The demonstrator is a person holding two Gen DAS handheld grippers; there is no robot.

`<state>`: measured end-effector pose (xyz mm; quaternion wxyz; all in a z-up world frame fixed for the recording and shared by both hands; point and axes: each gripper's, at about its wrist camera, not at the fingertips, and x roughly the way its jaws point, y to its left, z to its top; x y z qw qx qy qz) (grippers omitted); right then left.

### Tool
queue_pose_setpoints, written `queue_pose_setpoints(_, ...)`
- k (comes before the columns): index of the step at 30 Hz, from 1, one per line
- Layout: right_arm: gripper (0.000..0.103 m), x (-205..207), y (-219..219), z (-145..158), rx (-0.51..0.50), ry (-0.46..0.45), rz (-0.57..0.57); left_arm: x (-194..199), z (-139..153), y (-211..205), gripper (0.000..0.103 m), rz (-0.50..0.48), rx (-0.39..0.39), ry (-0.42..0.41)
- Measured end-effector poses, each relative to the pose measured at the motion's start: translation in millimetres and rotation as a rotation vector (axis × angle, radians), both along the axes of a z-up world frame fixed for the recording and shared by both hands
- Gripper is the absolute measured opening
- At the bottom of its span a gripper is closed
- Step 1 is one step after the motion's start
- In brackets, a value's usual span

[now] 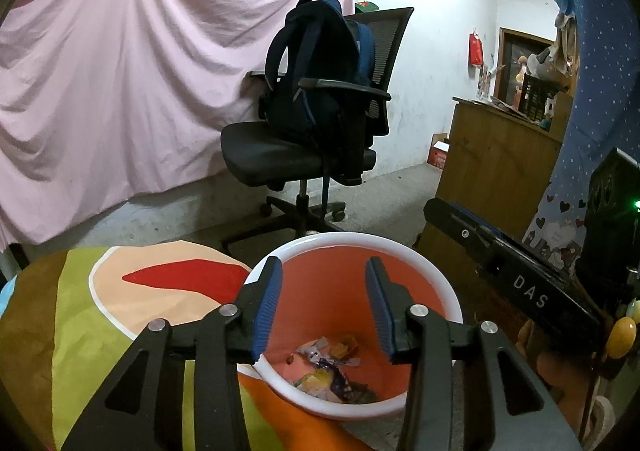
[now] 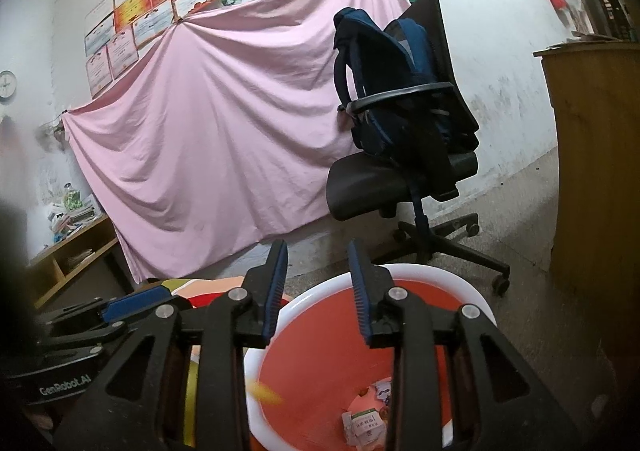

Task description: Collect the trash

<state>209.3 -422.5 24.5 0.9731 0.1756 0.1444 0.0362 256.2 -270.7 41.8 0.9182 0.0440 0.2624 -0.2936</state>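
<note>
An orange trash bin (image 1: pixel 434 283) with a white rim stands on the floor beside a colourful cloth-covered surface (image 1: pixel 80 315). Crumpled wrappers and paper scraps (image 1: pixel 328 371) lie at its bottom. My left gripper (image 1: pixel 323 271) is open and empty above the bin's mouth. My right gripper (image 2: pixel 318 255) is open above the same bin (image 2: pixel 320 355), and a blurred yellow scrap (image 2: pixel 266 395) is in the air inside the bin below it. Paper trash (image 2: pixel 364 423) lies at the bottom. The right gripper's body (image 1: pixel 520 279) shows at the right of the left wrist view.
A black office chair (image 1: pixel 320 155) with a dark blue backpack (image 1: pixel 320 63) stands behind the bin. A pink sheet (image 1: pixel 140 71) hangs on the wall. A wooden cabinet (image 1: pixel 496 159) stands at the right. A low wooden shelf (image 2: pixel 68 259) stands at the left.
</note>
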Motion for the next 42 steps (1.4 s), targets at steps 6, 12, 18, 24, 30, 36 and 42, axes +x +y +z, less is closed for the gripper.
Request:
queue_pose_setpoints(6,0.064,-0.1,1.1,-0.1,-0.001,0.002,0.001,-1.0,0.3,3.8,0.038,0.007,-0.004,0.004)
queue_pose_setpoints(12,0.066,-0.2,3.3,-0.3,-0.009,0.005,0.002,-1.2,1.1,11.2,0.038,0.026,-0.009,0.008)
queue_pose_setpoints(18,0.068,-0.8,10.7,1.6,-0.019,0.002,0.012,-7.1,6.0,25.3,0.038,0.055,-0.005,-0.002)
queue_pose_setpoints(24,0.071,-0.8,20.8,1.9,-0.041,-0.002,0.024,-12.5,11.4,42.3,0.045,0.090,-0.008,-0.015)
queue_pose_setpoints(30,0.075,-1.8,25.0,2.3,-0.049,-0.005,0.022,-17.4,15.0,58.5,0.045,0.121,-0.007,-0.018)
queue_pose_setpoints(36,0.083,-6.3,30.9,5.4,-0.054,-0.011,0.015,-26.7,18.4,75.0,0.051,0.159,-0.014,-0.027)
queue_pose_setpoints(42,0.095,-14.4,39.6,6.8,-0.065,-0.025,-0.003,-39.5,24.0,98.7,0.058,0.199,-0.034,-0.032)
